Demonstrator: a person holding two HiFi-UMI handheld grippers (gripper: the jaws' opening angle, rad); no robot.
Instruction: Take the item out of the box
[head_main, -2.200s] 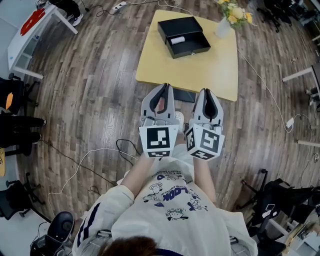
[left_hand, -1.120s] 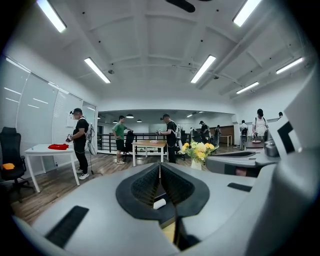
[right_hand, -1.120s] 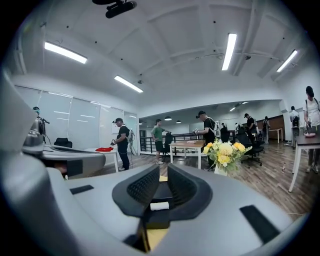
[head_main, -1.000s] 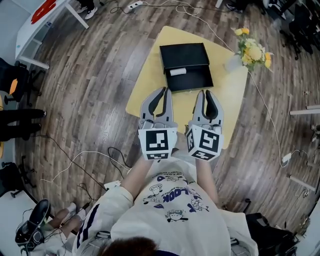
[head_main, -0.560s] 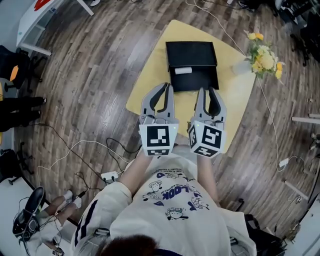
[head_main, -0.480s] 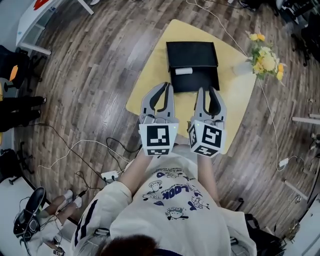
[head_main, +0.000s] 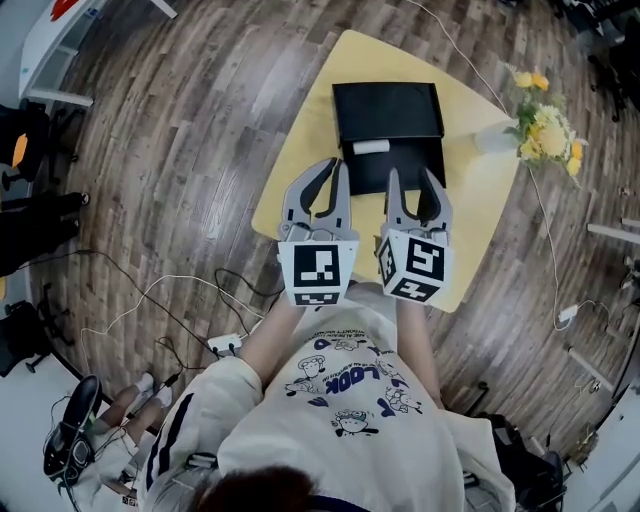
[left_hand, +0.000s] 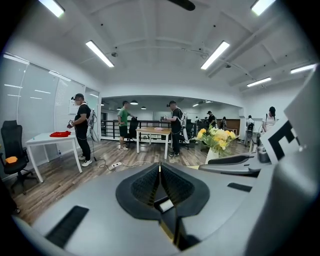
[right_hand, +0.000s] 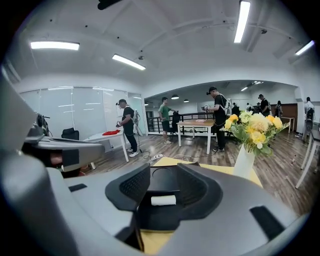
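Right gripper (head_main: 411, 186): jaws have just been opening, about half wide, nothing held
Left gripper (head_main: 331, 172): jaws together, empty
Roll (head_main: 371, 148): in open box (head_main: 388, 108), ahead of right jaws, in line with the gap
Approach: probably open wider, clear front wall, centre roll, then close

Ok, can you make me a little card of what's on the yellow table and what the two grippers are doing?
table: yellow, on wooden floor
box: black, open, on the table
item: small white roll inside the box
vase: yellow flowers, near the table's right corner
left gripper: shut, empty, short of the box
right gripper: open, jaws have just been opening, nothing between them, pointed at the roll
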